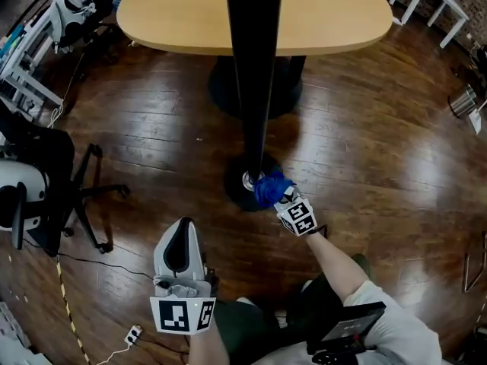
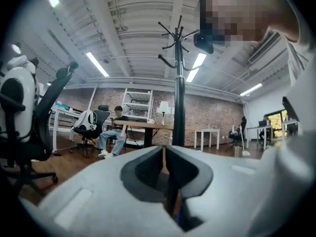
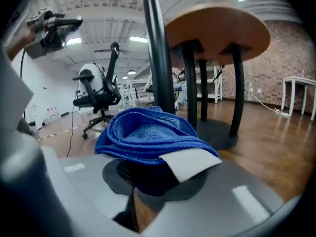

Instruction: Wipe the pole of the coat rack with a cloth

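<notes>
Wood floor (image 1: 380, 166) fills most of the head view. Round desk (image 1: 183, 14) spans the top of the frame, and its dark pedestal foot (image 1: 285, 90) stands just above the coat rack base (image 1: 236, 192), near it but apart. Coat rack pole (image 1: 255, 67) is black with its long axis vertical. In the head view it runs from top centre down to the base at mid-frame. In the left gripper view it stands upright at centre, with the hooks (image 2: 177, 38) at the upper end. Office chair (image 1: 46, 181) sits at the left edge, well apart from the base. Open floorboards lie right and lower right of the base, and a cable (image 1: 91, 261) trails along the lower left. Left gripper (image 1: 181, 230) is at lower centre-left, below the base and apart from it, pointing up-frame toward the pole; jaws drawn together to a thin slit with nothing in them. Right gripper (image 1: 277, 195) is just right of the pole's foot, jaws clamped on the blue cloth (image 1: 270, 188). The cloth is bunched in folds, sits low against the right side of the pole directly above the base, and appears to touch it. In the right gripper view the cloth (image 3: 148, 137) fills the centre with the pole (image 3: 155, 58) rising right behind it, and a white tag (image 3: 190, 163) hangs at its right edge.
</notes>
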### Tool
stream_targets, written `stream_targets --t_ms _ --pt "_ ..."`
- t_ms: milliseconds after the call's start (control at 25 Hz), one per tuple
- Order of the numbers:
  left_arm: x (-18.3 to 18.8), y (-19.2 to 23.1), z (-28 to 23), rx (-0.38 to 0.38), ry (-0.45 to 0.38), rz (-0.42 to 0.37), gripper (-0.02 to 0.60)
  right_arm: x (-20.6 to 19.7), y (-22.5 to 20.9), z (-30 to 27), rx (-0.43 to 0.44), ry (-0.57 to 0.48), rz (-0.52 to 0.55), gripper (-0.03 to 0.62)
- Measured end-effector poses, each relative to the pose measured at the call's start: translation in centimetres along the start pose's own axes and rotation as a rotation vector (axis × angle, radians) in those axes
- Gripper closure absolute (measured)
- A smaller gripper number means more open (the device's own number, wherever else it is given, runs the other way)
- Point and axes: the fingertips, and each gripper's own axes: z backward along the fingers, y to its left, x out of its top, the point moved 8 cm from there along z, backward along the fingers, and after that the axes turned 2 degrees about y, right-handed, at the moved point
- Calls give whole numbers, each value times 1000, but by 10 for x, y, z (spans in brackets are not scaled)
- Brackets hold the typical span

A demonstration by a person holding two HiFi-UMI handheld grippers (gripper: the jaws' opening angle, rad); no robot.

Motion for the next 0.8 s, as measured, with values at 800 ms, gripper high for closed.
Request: stream_targets --t_ms 800 --pt "-80 22 42 65 -91 -5 565 481 94 196 26 -775 394 497"
